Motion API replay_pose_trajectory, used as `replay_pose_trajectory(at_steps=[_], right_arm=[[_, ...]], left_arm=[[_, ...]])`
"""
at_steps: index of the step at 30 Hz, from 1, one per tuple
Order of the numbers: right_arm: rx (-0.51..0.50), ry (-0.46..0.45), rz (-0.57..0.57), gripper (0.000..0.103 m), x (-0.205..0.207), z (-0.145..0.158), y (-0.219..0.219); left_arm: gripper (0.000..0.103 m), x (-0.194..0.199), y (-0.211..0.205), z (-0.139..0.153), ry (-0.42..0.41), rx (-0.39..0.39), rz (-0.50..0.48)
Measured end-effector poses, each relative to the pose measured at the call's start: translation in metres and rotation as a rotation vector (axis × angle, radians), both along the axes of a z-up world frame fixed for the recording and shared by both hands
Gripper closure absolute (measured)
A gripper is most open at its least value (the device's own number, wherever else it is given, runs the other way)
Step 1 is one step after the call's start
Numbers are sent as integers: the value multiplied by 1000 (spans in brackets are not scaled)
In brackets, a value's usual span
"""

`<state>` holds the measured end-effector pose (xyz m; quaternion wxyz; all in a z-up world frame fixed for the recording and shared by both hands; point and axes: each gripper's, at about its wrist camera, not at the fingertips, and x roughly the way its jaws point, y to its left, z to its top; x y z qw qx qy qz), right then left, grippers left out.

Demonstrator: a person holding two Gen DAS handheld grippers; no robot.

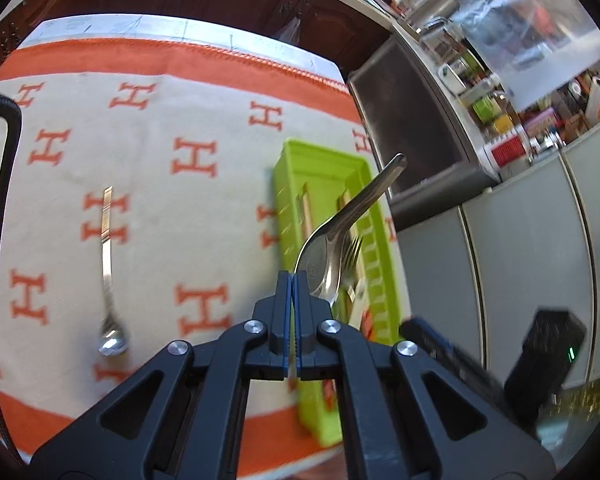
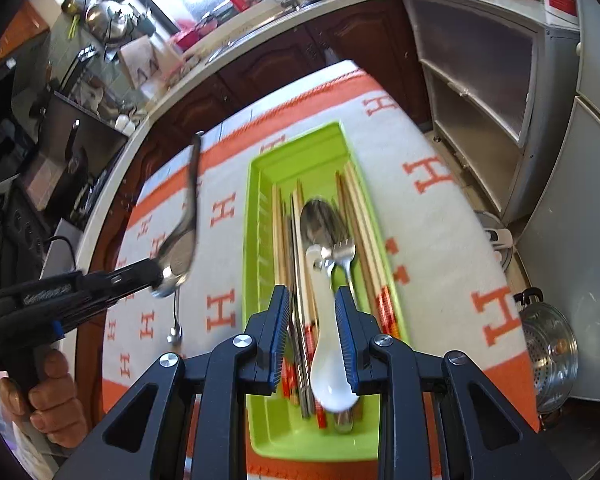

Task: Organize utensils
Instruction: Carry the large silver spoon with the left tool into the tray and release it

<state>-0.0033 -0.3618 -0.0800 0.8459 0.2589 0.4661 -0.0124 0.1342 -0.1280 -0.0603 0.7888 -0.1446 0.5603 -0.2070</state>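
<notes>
Kitchen tabletop under a soft woven cloth [image 1: 196, 156], cream with orange edges and big orange "H" letters.

Left gripper [image 1: 291, 280]: jaws pressed tight together, pinching the rim of the bowl of a shiny metal spoon [image 1: 340, 236]. Held up off the cloth, curved handle pointing away and up. Round stamp on the back of the bowl, too small to read. Part of the bowl hidden behind the black jaw.

Right gripper [image 2: 312, 292]: jaws a little apart, over the near end of a long green plastic tray [image 2: 256, 240]. Smooth white spoon [image 2: 328, 360] seen between them, lying in the tray, close to the right pad with a gap on the left. Blue ridged pads on the jaws.

Also in the tray: another metal spoon [image 2: 320, 216], a metal fork [image 2: 344, 256], and long pale chopsticks [image 2: 360, 208] with red patterned ends. Lower ends of these hidden by the jaws.

Further out, a thin metal spoon [image 1: 107, 264] with a tiny bowl, flat on the cloth, well apart from the tray. Braided black cable [image 1: 0, 200] at the left edge. Hand [image 2: 48, 392] around the left grip, cut off by the edge. Grey writing on that grip, too blurred to read. Metal steamer pot [image 2: 548, 360] with holes, beyond the cloth's right edge.
</notes>
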Motion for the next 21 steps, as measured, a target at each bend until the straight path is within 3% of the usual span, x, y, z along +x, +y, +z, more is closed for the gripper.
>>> replay_pose_trajectory(at_steps=[10,21], right_arm=[[-17,-37,-58,79,19,5,-21],[-6,-39,-56,76,29,-6,-22]], left_arm=[[103,33,-68,-56,51,96,2],[99,21,-78,-61,81,137,-127]])
